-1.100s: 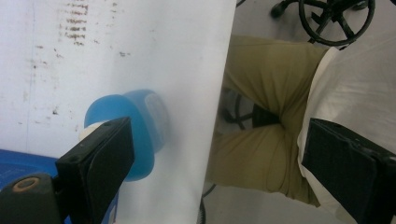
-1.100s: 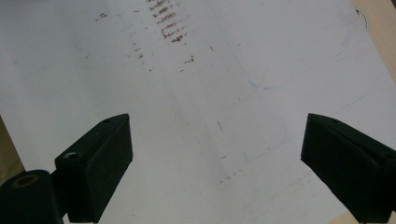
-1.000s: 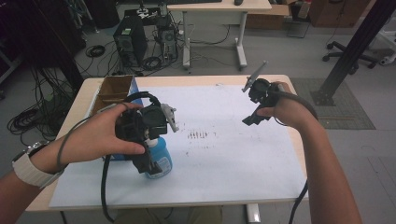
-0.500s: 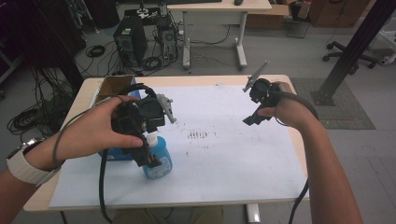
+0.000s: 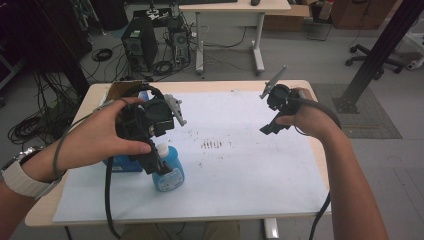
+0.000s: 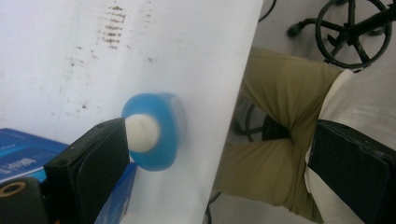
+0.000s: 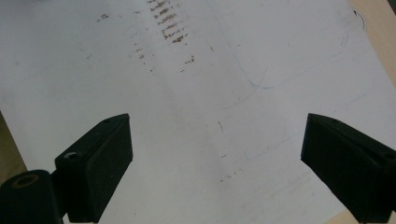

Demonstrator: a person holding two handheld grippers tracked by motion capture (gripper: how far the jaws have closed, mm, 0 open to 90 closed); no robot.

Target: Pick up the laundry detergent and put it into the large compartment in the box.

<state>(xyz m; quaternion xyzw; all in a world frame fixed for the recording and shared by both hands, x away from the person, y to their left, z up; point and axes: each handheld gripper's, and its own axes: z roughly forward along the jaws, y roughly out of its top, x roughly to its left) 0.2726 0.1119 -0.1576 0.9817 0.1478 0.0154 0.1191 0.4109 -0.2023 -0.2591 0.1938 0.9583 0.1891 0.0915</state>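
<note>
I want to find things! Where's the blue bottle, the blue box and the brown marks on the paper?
blue bottle [image 6: 163, 126], left gripper view, on its blue shoulder beside the white cap.
blue box [image 6: 23, 154], left gripper view, on its printed top.
brown marks [image 7: 168, 25], right gripper view, on the densest streaks.

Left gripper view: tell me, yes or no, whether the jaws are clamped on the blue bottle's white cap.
No: the left gripper stands wide open, the blue bottle beside one jaw, the other far off.

Bottle [image 5: 167, 172]: standing on my table's paper sheet [image 5: 240, 165], near the front edge.
Box [image 5: 122, 164]: lying just left of it, possibly touching.
Scuff marks [image 5: 214, 145]: sitting right of the bottle, mid-sheet.
</note>
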